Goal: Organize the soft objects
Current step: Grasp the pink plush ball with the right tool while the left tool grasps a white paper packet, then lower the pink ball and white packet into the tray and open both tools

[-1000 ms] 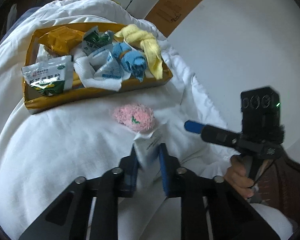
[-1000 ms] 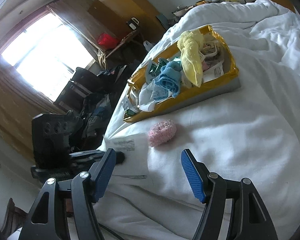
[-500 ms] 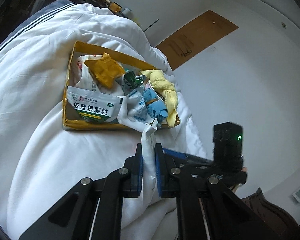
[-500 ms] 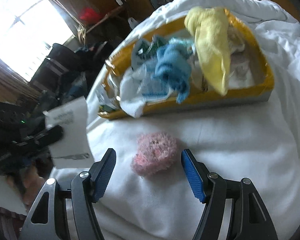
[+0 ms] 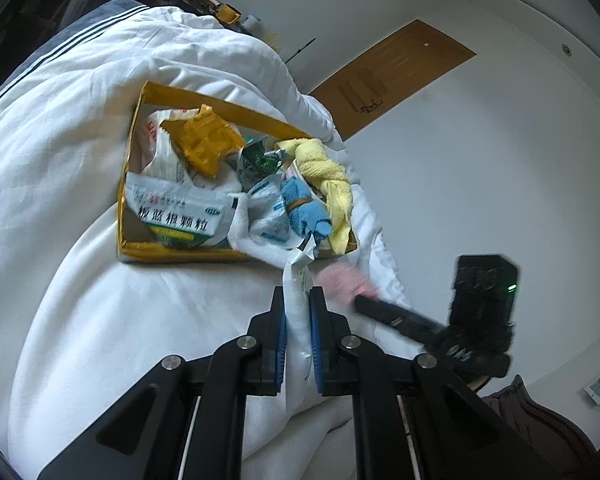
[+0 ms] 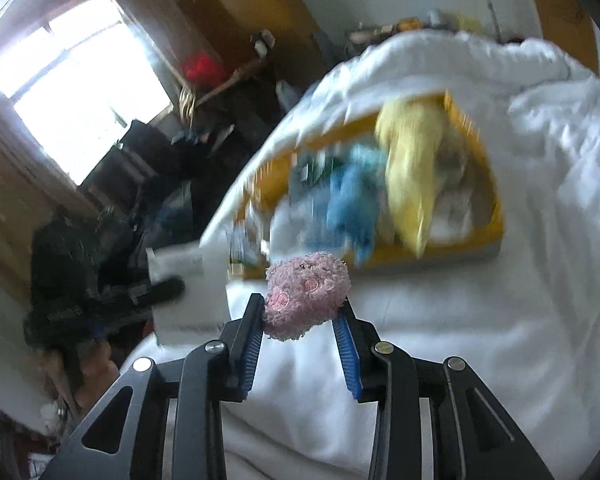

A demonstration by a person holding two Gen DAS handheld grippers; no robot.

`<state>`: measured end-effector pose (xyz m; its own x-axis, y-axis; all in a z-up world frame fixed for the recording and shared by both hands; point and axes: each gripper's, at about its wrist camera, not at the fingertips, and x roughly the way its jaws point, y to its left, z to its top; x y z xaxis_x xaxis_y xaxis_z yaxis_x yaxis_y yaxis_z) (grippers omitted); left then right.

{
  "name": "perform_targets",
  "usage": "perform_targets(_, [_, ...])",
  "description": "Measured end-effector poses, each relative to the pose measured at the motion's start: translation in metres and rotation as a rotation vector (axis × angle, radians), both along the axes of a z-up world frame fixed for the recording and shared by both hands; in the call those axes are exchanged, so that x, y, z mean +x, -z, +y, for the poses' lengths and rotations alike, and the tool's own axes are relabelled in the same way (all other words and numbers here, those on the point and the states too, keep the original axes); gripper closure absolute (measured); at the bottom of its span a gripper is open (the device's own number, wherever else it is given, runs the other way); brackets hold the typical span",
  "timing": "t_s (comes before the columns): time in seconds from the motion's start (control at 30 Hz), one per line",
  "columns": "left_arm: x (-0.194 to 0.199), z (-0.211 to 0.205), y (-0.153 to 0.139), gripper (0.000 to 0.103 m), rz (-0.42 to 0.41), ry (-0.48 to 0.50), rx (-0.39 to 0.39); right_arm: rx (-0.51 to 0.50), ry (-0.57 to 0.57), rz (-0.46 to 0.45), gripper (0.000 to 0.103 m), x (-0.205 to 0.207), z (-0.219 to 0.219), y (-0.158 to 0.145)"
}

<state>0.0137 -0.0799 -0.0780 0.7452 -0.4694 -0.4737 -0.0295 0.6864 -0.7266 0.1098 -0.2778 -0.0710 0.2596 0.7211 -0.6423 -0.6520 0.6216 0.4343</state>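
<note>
My left gripper (image 5: 298, 300) is shut on a flat white packet (image 5: 296, 276), held upright above the white duvet (image 5: 100, 300). The right gripper (image 6: 302, 308) has a fluffy pink plush (image 6: 306, 292) between its blue pads; its jaws are closing and both pads touch the plush, which sits just above the bedding. From the left wrist view the plush (image 5: 342, 282) is a pink blur at the right gripper's tip. Just beyond stands a yellow box (image 5: 172, 254) holding a yellow towel (image 5: 324, 168), a blue cloth (image 5: 304, 212) and several packets.
Printed medicine pouches (image 5: 172, 208) fill the left part of the box. The bed's edge falls away to the right towards a white wall and a brown door (image 5: 392, 72). Left of the bed are dark cluttered furniture (image 6: 148, 184) and a bright window (image 6: 76, 92).
The right gripper came in over the pink plush, its jaws narrowed onto it, and the plush rose off the duvet. The left gripper lifted the white packet and turned towards the box.
</note>
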Motion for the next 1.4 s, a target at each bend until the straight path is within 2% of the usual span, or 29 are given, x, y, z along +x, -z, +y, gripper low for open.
perform_targets(0.1, [0.009,0.0,-0.013,0.093,-0.009,-0.013,0.007,0.03,0.042,-0.048,0.066,0.012,0.003,-0.034])
perform_targets(0.2, [0.022,-0.002,-0.034,0.093,-0.025,-0.022,0.055,0.039,0.07,-0.065,0.066,0.028,0.013,-0.056])
perform_targets(0.33, [0.05,-0.001,-0.061,0.093,-0.056,-0.068,0.179,-0.005,0.101,-0.09,0.066,0.047,0.032,-0.056])
perform_targets(0.37, [0.056,0.002,-0.062,0.093,-0.05,-0.079,0.182,-0.024,0.111,-0.088,0.066,0.052,0.037,-0.05])
perform_targets(0.53, [0.093,0.011,-0.041,0.093,0.023,-0.1,0.132,-0.08,0.125,-0.005,0.066,0.079,0.056,-0.011])
perform_targets(0.67, [0.108,0.002,-0.03,0.093,0.053,-0.088,0.149,-0.102,0.162,0.011,0.066,0.092,0.055,0.005])
perform_targets(0.9, [0.128,-0.009,-0.015,0.093,0.092,-0.091,0.215,-0.085,0.167,0.027,0.066,0.097,0.037,0.01])
perform_targets(1.17, [0.135,-0.005,0.003,0.09,0.115,-0.103,0.169,-0.121,0.182,-0.011,0.063,0.092,0.051,0.01])
perform_targets(1.33, [0.132,-0.005,0.003,0.085,0.124,-0.105,0.173,-0.104,0.198,0.013,0.06,0.097,0.051,0.007])
perform_targets(1.37, [0.131,-0.006,0.004,0.079,0.128,-0.109,0.176,-0.096,0.198,0.02,0.057,0.099,0.05,0.006])
perform_targets(1.4, [0.131,-0.006,0.004,0.069,0.134,-0.114,0.183,-0.082,0.197,0.027,0.054,0.1,0.049,0.005])
